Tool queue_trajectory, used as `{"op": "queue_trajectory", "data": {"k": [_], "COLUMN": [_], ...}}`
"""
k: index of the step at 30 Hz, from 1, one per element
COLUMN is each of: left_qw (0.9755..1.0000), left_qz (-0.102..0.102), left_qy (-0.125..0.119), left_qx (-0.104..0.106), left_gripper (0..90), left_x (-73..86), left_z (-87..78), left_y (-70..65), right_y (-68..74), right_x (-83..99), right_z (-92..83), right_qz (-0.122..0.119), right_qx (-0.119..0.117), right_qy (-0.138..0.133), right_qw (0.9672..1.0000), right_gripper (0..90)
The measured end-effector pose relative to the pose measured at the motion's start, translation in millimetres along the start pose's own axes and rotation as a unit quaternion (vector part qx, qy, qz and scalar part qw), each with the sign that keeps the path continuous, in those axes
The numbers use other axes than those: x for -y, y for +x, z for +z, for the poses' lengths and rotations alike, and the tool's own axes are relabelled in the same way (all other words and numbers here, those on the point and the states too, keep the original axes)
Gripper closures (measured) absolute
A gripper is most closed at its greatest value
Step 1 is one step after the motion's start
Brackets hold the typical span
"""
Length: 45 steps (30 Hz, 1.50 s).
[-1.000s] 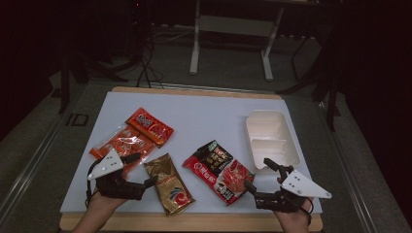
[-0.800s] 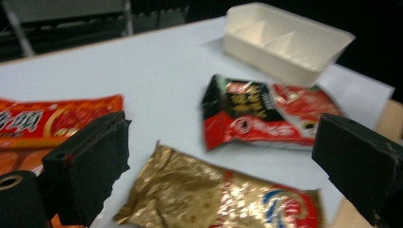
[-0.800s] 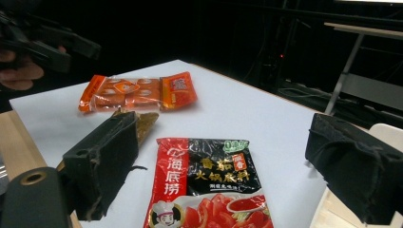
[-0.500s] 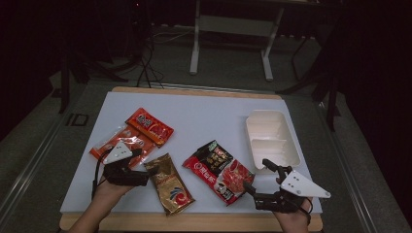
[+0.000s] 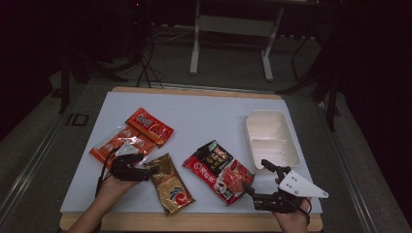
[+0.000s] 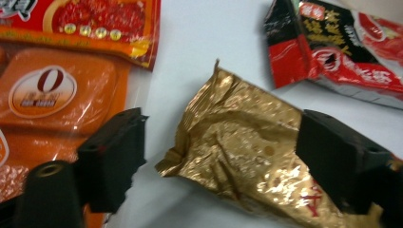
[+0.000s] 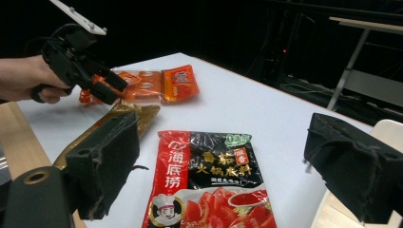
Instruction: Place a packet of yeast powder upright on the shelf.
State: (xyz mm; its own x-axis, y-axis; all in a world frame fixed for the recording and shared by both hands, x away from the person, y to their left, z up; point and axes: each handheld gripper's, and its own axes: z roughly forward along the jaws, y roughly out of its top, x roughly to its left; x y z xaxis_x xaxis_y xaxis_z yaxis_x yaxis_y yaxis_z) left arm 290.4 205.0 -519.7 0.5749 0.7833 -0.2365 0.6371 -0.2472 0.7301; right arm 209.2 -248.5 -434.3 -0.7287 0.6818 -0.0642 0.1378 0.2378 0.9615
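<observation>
Near the front left of the white table [image 5: 204,116], the left gripper [image 5: 148,171] was found lower and further toward the middle than a second earlier, brought down from beside the orange packets to the top end of the gold packet [image 5: 171,183]. Its jaws had just been closing, yet they were seen apart in the left gripper view, one on either side of the gold packet's [image 6: 247,152] upper end, with the pads not yet pressed against the foil. The right gripper [image 5: 262,183] was kept where it had been, at the front right, its jaws spread wide and nothing held between them.

The gold packet was seen lying flat, tilted, between the orange packets [image 5: 131,138] and the red and black packet [image 5: 218,171], apart from both. Its foil was crinkled and shiny, with a jagged torn-looking top edge, and a red and blue mark was printed near its lower end. Beyond the right gripper, the white tray [image 5: 269,138] was left standing.
</observation>
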Motion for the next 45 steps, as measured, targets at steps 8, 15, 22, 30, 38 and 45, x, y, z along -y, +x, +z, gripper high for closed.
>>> {"op": "queue_trajectory", "data": {"k": [8,15,22,30,38,45], "left_qw": [0.9991,0.9975,0.9955,0.9968,0.9980,0.9988], "left_qz": [-0.022,-0.025,-0.030,-0.017,0.031,0.044], "left_qy": [0.025,0.040,0.048,0.051,0.055,0.024], "left_qx": [0.027,0.052,0.076,0.059,0.004,-0.002], "left_gripper": [23.5,32.1,49.6,75.8,89.8,90.0], "left_x": [5.7,9.6,9.6,7.6,1.9,-9.8], "left_z": [10.8,18.5,20.6,20.0,16.0,0.7], "left_y": [8.8,10.7,8.8,2.6,-9.8,-18.4], "right_y": [2.4,1.7,1.5,1.9,-0.2,-3.3], "right_x": [0.5,0.8,0.8,1.4,1.9,1.9], "right_z": [1.1,0.8,0.9,2.8,2.3,1.7], "right_qz": [-0.008,-0.005,-0.004,-0.004,0.001,0.012], "right_qx": [-0.001,0.000,-0.001,-0.003,-0.002,0.005], "right_qy": [0.005,0.006,0.006,0.010,0.010,0.010], "right_qw": [1.0000,1.0000,1.0000,0.9999,0.9999,0.9999], "right_gripper": [12.8,12.9,13.1,13.4,13.7,13.2]}}
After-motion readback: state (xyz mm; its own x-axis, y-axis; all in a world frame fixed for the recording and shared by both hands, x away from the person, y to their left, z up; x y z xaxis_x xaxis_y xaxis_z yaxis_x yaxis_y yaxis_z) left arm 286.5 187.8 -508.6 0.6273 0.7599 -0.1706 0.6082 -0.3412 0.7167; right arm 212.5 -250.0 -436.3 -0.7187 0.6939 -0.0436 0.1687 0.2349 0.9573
